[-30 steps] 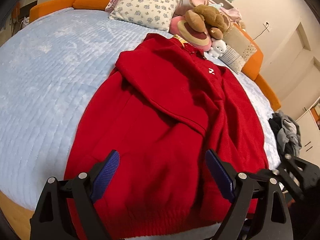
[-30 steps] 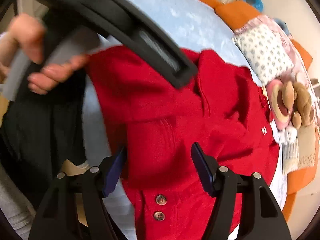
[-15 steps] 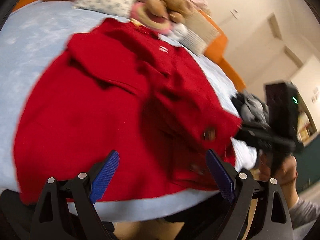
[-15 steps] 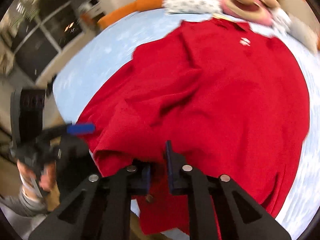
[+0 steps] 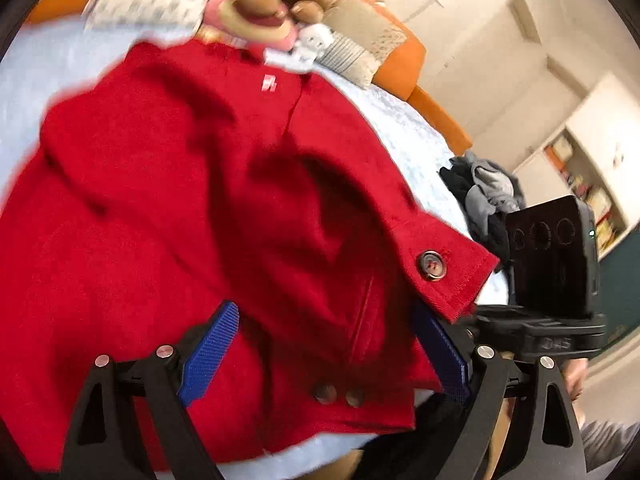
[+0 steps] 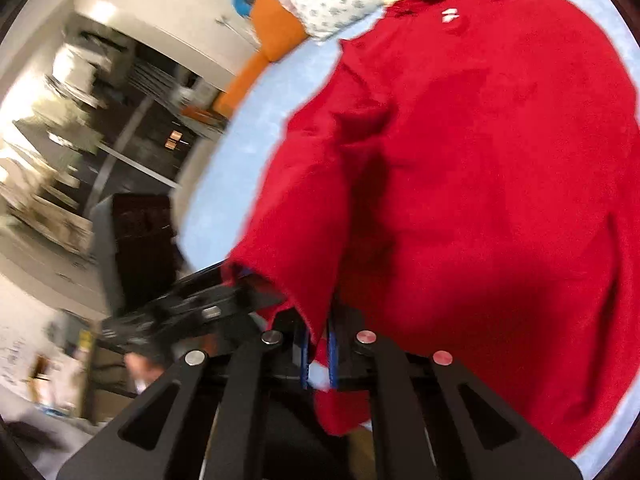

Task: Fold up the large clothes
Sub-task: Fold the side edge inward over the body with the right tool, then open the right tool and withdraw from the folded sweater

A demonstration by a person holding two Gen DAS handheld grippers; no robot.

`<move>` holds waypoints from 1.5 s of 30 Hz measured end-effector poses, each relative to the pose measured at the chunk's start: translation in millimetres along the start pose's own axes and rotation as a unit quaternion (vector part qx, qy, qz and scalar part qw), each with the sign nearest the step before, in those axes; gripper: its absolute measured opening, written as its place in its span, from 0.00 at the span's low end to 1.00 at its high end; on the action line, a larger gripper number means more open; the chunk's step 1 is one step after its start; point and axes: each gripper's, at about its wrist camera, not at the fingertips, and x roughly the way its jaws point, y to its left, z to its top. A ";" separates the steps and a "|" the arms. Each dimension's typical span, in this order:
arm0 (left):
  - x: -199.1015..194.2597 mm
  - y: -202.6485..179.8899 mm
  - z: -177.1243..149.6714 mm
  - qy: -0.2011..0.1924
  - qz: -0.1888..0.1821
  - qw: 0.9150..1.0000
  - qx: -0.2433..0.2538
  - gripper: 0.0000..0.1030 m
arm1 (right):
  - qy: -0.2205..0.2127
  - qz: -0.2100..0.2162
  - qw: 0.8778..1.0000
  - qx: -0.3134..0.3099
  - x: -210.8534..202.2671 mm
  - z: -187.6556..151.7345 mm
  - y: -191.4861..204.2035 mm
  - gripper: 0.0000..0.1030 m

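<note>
Your right gripper (image 6: pixel 318 356) has just been closing and pinches the hem of the red cardigan (image 6: pixel 480 168); your left gripper (image 5: pixel 326 352) hovers spread wide over the garment, spread on the pale blue bed (image 5: pixel 404 136).

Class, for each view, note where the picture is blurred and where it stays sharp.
Left wrist view: red garment and pillows smeared, left tool crisp, edges bowed by the fisheye. Right wrist view: room at left streaked, right tool sharper.
</note>
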 end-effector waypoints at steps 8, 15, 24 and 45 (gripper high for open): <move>-56.9 -41.4 66.6 -0.029 0.021 0.992 0.119 0.90 | -0.077 0.060 0.994 -0.044 -23.4 12.2 52.9 0.06; -3.3 -56.3 44.5 0.052 0.020 0.984 0.171 0.90 | -0.037 -0.010 0.999 0.010 -14.4 -34.6 3.6 0.07; 58.1 -27.3 2.0 0.131 0.034 0.980 0.147 0.90 | 0.033 -0.079 0.996 0.030 14.1 -61.8 -24.4 0.19; 46.0 69.4 71.7 0.046 0.117 0.991 0.048 0.40 | 0.008 -0.225 0.950 -0.217 54.2 45.3 48.6 0.29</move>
